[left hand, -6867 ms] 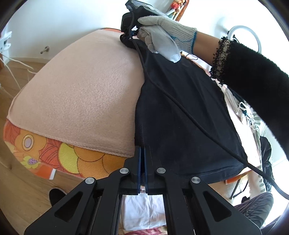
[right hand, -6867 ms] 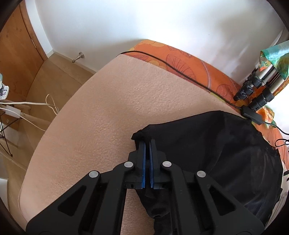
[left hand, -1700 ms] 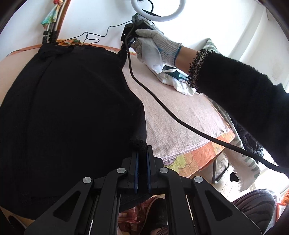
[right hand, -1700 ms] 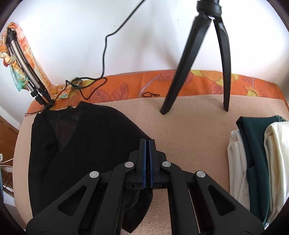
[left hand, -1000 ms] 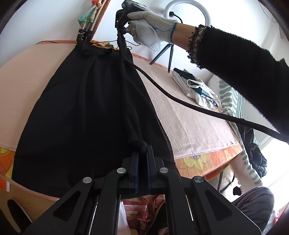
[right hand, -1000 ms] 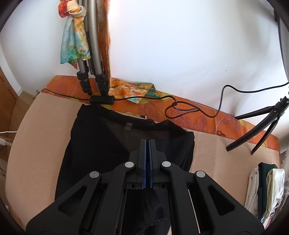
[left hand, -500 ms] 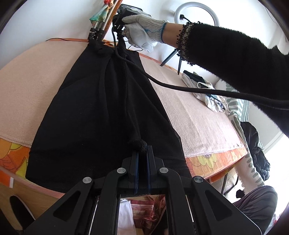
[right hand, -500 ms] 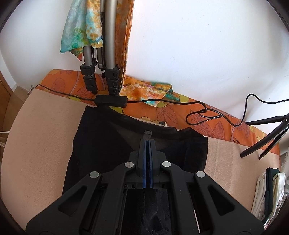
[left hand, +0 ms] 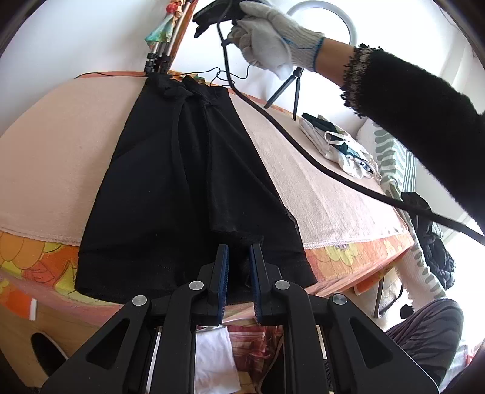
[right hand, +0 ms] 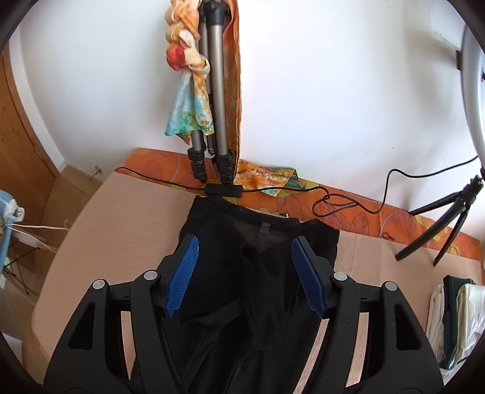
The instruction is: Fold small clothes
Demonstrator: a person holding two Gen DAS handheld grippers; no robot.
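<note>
A black garment (left hand: 169,181) lies lengthwise on the pink towel-covered table (left hand: 54,145), folded over itself, its near hem hanging over the front edge. My left gripper (left hand: 238,260) is open, jaws a little apart just above the garment's near hem, holding nothing. In the right wrist view the garment's (right hand: 257,272) far end with a small tag lies under my right gripper (right hand: 244,269), which is wide open and lifted above it. The gloved right hand (left hand: 266,42) holds that gripper high at the table's far end.
A tripod (right hand: 212,91) with a colourful cloth stands against the wall behind the garment. A cable (right hand: 303,191) runs along the orange tablecloth. A small black tripod (right hand: 448,218) and a pile of light and green clothes (right hand: 454,318) sit at the right. A ring light (left hand: 321,18) stands behind.
Both grippers have opened and let go of the black garment. The right gripper has lifted away from the far end. The garment now lies folded on the table.
</note>
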